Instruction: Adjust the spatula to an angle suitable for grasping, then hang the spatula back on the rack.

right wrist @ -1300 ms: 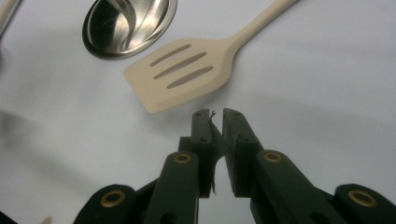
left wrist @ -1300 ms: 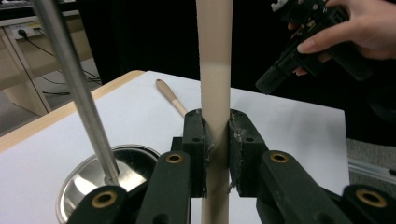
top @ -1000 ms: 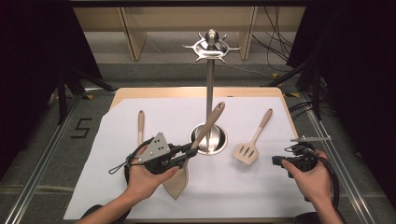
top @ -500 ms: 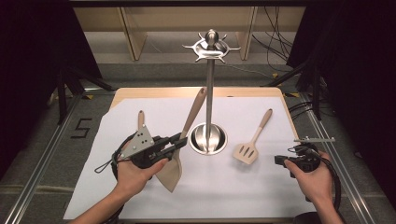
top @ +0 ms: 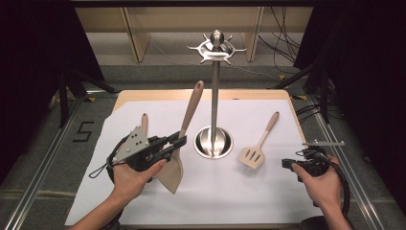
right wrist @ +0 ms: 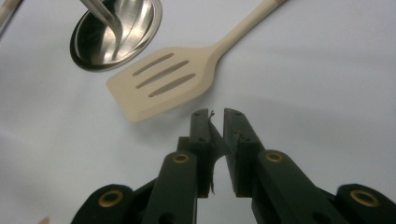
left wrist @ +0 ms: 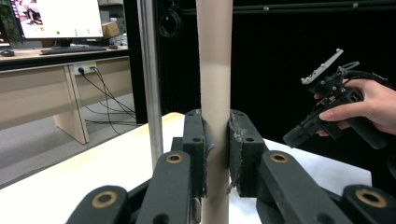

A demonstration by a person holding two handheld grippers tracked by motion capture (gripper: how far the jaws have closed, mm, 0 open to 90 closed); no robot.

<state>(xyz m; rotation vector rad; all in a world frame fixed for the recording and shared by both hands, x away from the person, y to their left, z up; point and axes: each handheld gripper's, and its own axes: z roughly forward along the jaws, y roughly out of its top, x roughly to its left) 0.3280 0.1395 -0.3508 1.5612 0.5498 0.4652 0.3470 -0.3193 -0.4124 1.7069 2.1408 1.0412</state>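
My left gripper (top: 176,143) is shut on the handle of a wooden spatula (top: 187,115), which stands nearly upright with its flat blade hanging just above the white sheet. In the left gripper view the pads press on both sides of that handle (left wrist: 214,70), and the steel stand pole (left wrist: 148,84) rises just to its left. My right gripper (top: 287,164) hovers low at the table's right, its jaws a narrow gap apart with nothing between them (right wrist: 215,114). A slotted wooden turner (top: 252,155) lies just ahead of it (right wrist: 163,84).
A steel utensil stand (top: 214,96) with a ring of hooks on top rises from a round base (top: 213,142) in the table's middle. Another wooden utensil (top: 143,122) lies behind my left gripper. A white sheet (top: 287,201) covers the tabletop; dark floor and rails surround it.
My left gripper has carried the spatula left, away from over the stand's base, and lifted it a little; its handle now stands more upright, left of the pole. The right hand has kept still.
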